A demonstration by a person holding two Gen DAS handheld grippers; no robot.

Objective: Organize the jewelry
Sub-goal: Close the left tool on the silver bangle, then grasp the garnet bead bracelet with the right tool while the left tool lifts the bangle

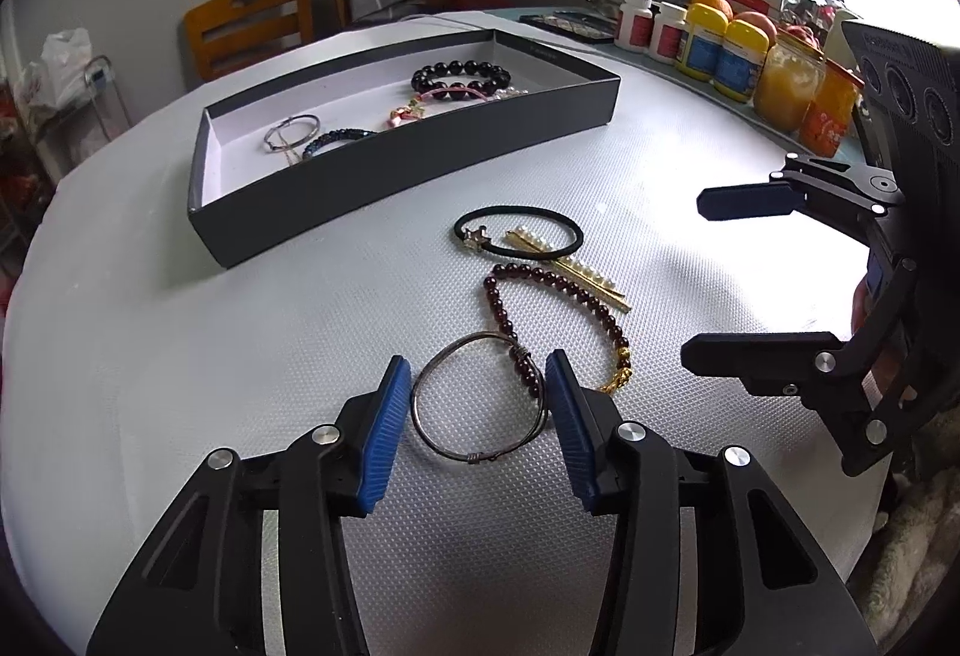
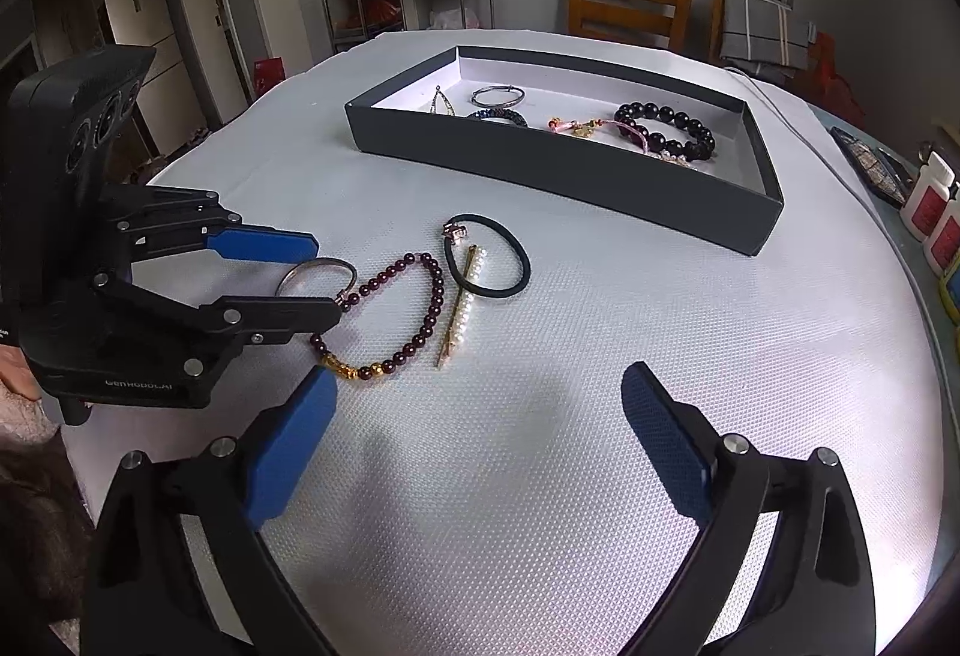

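silver bangle [image 2: 315, 275]: from my right camera the left gripper's [image 2: 327, 275] lower finger covers its near side, so I cannot tell whether the pads touch it.
dark red bead bracelet [image 1: 555, 323]: in my left view one stretch lies hidden behind the right blue pad [image 1: 573, 431].
box [image 1: 384, 176]: its near wall hides the lower parts of the pieces inside.
thin chain [image 2: 441, 101]: too small for me to make out.
jar labels [image 1: 717, 56]: too small to read.
right gripper [image 1: 696, 278]: its body is cut off by the left view's edge.
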